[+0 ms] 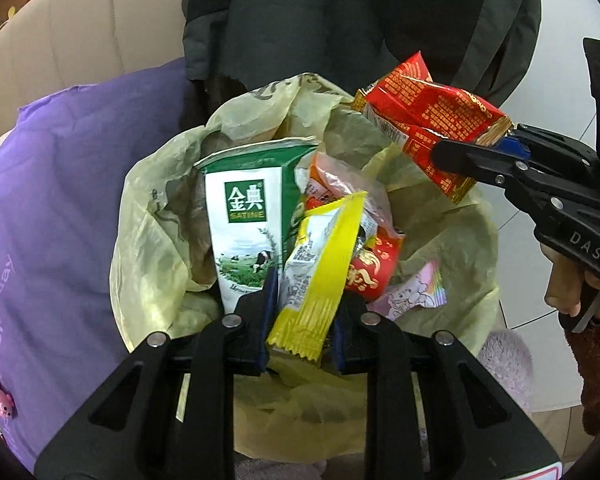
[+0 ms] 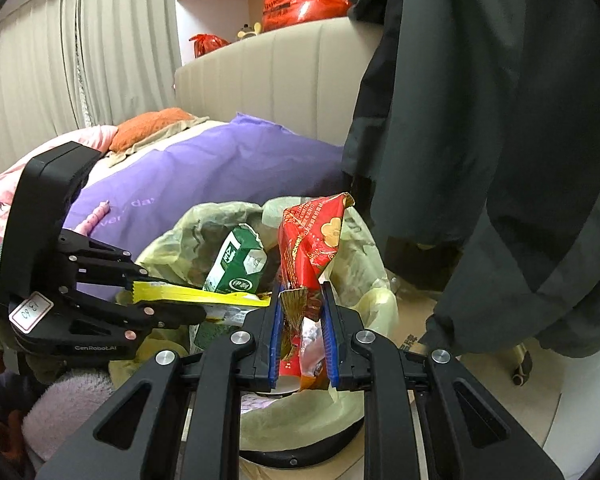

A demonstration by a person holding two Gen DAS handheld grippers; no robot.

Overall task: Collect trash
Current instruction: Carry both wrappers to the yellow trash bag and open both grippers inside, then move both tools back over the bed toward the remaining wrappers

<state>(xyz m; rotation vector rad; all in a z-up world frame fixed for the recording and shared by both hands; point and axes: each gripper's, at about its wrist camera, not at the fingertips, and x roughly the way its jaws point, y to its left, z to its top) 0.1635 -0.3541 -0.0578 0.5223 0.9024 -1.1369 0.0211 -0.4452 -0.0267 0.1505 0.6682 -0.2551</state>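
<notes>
A bin lined with a yellowish bag (image 1: pixel 160 208) (image 2: pixel 364 304) stands beside the bed. It holds a green-and-white milk carton (image 1: pixel 244 220) (image 2: pixel 240 264), a red-and-gold wrapper (image 1: pixel 374 268) and a pink wrapper (image 1: pixel 416 292). My left gripper (image 1: pixel 306 304) (image 2: pixel 168 292) is shut on a yellow snack wrapper (image 1: pixel 320 272) (image 2: pixel 204 294), held over the bin's near side. My right gripper (image 2: pixel 302 300) (image 1: pixel 484 148) is shut on a crumpled red wrapper (image 2: pixel 312 240) (image 1: pixel 428 120) above the bin's opening.
Purple bedding (image 1: pixel 60 200) (image 2: pixel 204 168) lies left of the bin. A dark jacket (image 1: pixel 340 12) (image 2: pixel 480 160) hangs just behind it. A hand (image 1: pixel 568 292) grips the right tool. Pink fuzzy cloth (image 2: pixel 68 408) sits low on the left; red bags (image 2: pixel 304 0) rest on the shelf.
</notes>
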